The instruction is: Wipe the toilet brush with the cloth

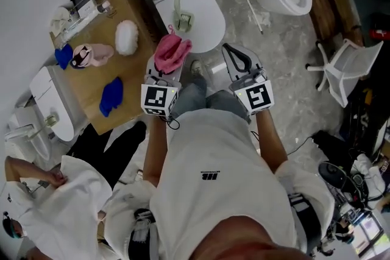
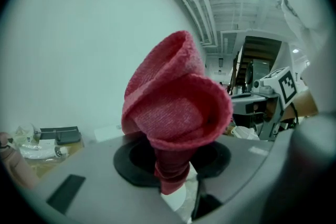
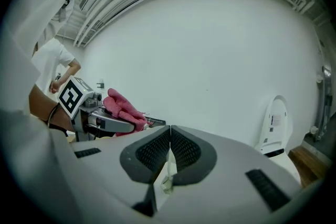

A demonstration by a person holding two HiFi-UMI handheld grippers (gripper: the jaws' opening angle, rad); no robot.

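Left gripper [image 1: 163,75], raised over toilet [image 1: 204,21], clamps cloth [image 1: 171,52] that hides its jaw tips; right gripper [image 1: 233,56] alongside, jaws together, empty.

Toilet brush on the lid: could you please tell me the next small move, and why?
Probably open the right gripper and lower it to the toilet brush: its jaws are shut and empty, while the left gripper clamps the pink cloth.

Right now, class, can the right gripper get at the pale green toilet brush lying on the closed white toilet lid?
Probably yes. The pale green toilet brush lies uncovered on the closed white toilet lid, the right gripper hangs beside it, nothing between. Its shut jaws must open first.
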